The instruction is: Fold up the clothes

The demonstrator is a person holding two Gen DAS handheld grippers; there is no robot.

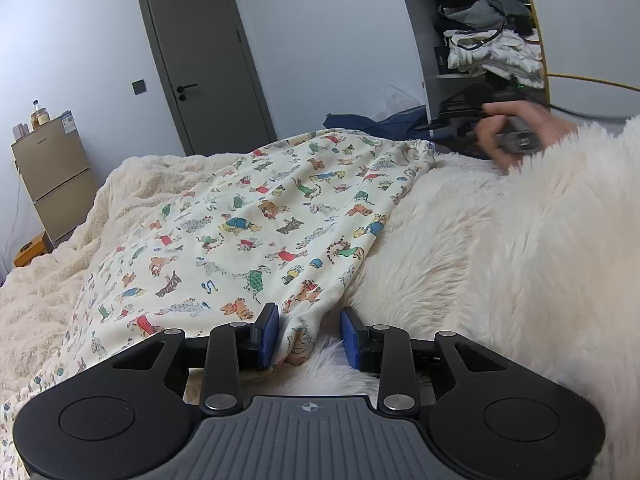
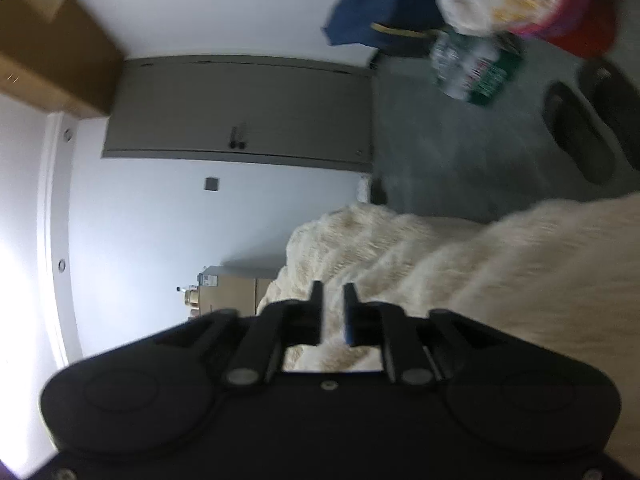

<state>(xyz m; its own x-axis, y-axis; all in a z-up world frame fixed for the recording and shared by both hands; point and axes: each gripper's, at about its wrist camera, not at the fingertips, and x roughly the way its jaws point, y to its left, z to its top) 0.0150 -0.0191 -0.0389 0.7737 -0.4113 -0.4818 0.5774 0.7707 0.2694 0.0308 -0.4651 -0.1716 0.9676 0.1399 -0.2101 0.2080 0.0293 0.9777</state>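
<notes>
The left gripper (image 1: pixel 308 336) sits low over the bed with its blue-padded fingers (image 1: pixel 267 334) spread well apart. A bunched corner of the printed garment (image 1: pixel 256 232) lies in the gap, against the left pad, while the right pad stands clear of it over white fur; nothing is pinched. From that corner the garment (cream cloth covered in small coloured animals) runs forward and to the left of the tongs, spread over the cream blanket (image 1: pixel 52 280). To the right of the fingers lies a long-piled white fluffy cover (image 1: pixel 460 248), which the garment's right edge overlaps.

Far ahead and to the right, the right gripper (image 1: pixel 452 114) shows in the left wrist view, held up off the bed in a motion-blurred hand (image 1: pixel 516 128) coming out of a fluffy white sleeve (image 1: pixel 580 200). In its own view, which is rolled on its side and blurred, the right gripper (image 2: pixel 334 312) has its fingers a narrow gap apart with nothing between them; the blanket (image 2: pixel 360 240) lies beyond the tips.

Farther out ahead of the left tongs are a blue cloth (image 1: pixel 376 122), a grey door (image 1: pixel 200 60), a small fridge (image 1: pixel 52 184) off to the left, and shelves of piled clothes (image 1: pixel 488 36) to the right.
</notes>
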